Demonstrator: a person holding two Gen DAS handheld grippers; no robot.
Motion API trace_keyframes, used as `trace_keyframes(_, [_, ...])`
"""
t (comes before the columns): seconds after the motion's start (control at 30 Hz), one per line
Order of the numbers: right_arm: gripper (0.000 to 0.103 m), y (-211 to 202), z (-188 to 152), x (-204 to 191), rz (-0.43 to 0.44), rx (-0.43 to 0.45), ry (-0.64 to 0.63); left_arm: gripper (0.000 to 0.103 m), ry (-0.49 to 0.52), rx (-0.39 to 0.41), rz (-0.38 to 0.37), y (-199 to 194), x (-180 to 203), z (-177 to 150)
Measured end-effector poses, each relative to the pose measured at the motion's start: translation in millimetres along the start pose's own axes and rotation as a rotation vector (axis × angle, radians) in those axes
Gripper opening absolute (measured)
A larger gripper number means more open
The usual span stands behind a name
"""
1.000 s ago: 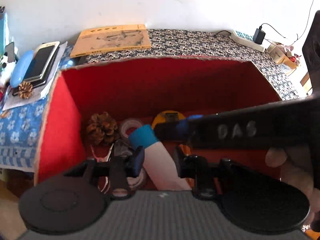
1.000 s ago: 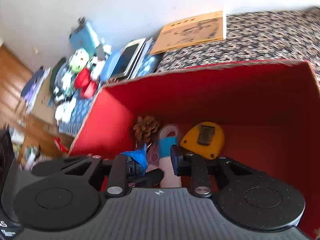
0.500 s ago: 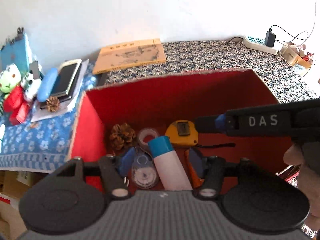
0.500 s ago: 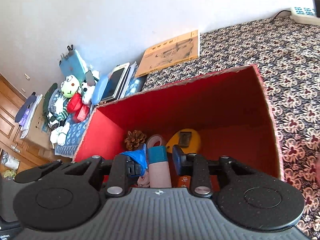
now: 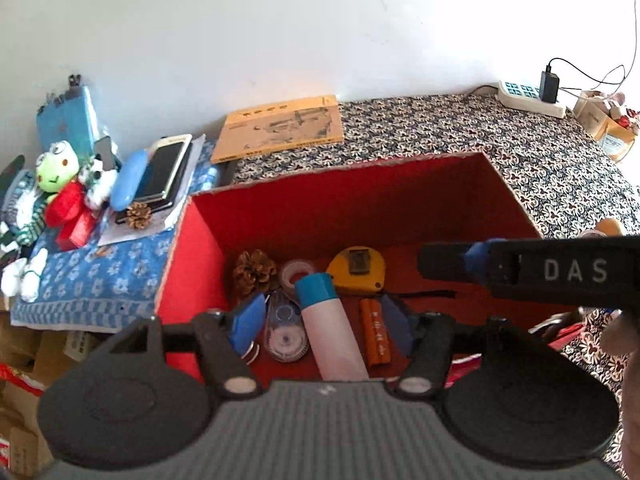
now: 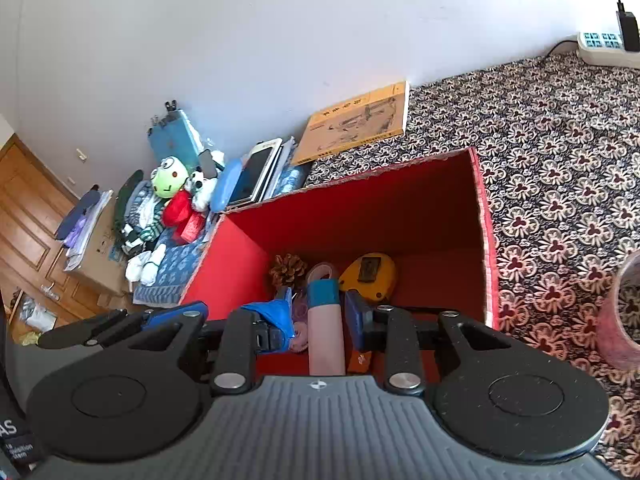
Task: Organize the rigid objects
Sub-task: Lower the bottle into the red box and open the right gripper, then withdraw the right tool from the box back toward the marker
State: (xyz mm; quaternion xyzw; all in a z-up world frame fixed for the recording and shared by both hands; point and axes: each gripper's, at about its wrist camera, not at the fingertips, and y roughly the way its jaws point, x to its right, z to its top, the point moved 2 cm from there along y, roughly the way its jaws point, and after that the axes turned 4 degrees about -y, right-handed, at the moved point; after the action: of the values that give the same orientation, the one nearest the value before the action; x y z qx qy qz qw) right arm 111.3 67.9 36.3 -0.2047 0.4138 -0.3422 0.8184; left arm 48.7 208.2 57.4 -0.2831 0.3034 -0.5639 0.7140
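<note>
A red open box holds a pine cone, a tape roll, a yellow tape measure, a white tube with a blue cap, a correction tape and an orange stick. My left gripper is open and empty above the box. My right gripper is open and empty above it too, and shows side-on in the left wrist view.
A patterned cloth covers the table. A yellow booklet lies behind the box. Phones, a blue case, a second pine cone and plush toys sit to the left. A power strip lies far right. A pink cup stands right.
Both grippers have pulled back and up from the box, so more of the room shows. The left gripper's fingers have spread wider. The tube lies in the box, free of both grippers.
</note>
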Motion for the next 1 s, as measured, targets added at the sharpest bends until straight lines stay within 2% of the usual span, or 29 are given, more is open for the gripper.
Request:
trace_keyframes(0.4, [0.013, -54, -12, 27, 0.046, -0.003, -0.026, 0.067, -0.045, 0.011, 0.078, -40, 51, -13])
trace_keyframes(0.73, [0.013, -85, -29, 60, 0.065, -0.028, -0.009, 0.068, -0.07, -0.021, 0.081, -52, 92, -31])
trace_keyframes(1.0, [0.013, -102, -42, 90, 0.052, -0.048, 0.021, 0.069, -0.053, -0.049, 0.072, -49, 131, -44])
